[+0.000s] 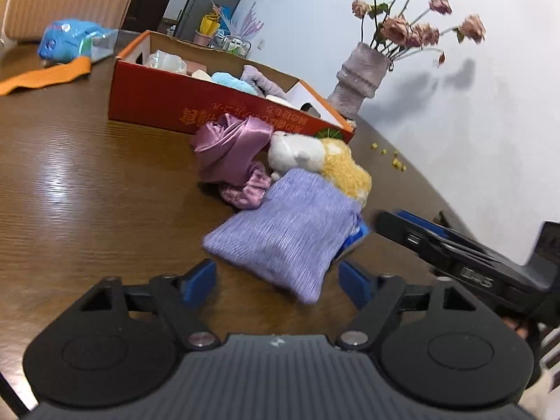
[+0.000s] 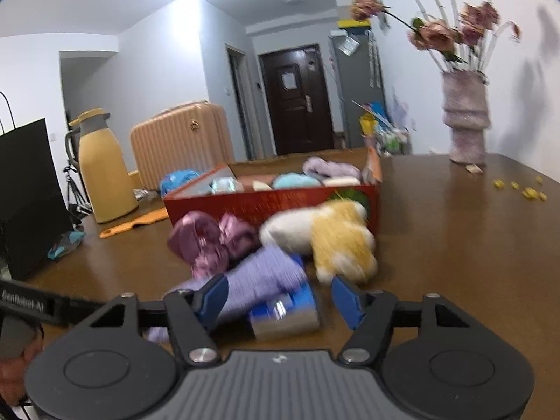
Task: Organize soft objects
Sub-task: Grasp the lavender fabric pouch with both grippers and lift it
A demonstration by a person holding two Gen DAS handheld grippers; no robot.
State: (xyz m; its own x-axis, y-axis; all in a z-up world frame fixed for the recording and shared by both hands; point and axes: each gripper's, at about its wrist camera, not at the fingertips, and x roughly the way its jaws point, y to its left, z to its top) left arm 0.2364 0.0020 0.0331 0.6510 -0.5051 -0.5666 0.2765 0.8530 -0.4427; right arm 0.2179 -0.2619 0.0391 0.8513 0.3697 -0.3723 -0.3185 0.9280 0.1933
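Observation:
A pile of soft things lies on the brown table in front of a red cardboard box (image 1: 154, 99) (image 2: 266, 206). The pile holds a lilac knit pouch (image 1: 283, 231) (image 2: 266, 276), a pink satin cloth (image 1: 227, 150) (image 2: 206, 241), a white and yellow plush toy (image 1: 322, 161) (image 2: 336, 238) and a blue packet (image 2: 290, 311). The box holds several soft items. My left gripper (image 1: 278, 281) is open, its fingers on either side of the pouch's near corner. My right gripper (image 2: 281, 301) is open around the pouch and the blue packet. The right gripper also shows in the left wrist view (image 1: 437, 241).
A vase of dried pink roses (image 1: 360, 77) (image 2: 465, 119) stands behind the box. Yellow crumbs (image 2: 518, 189) lie at the right. An orange strap (image 1: 45, 75), a blue bag (image 1: 66, 40), a yellow thermos (image 2: 101, 171) and a black paper bag (image 2: 28, 196) stand at the left.

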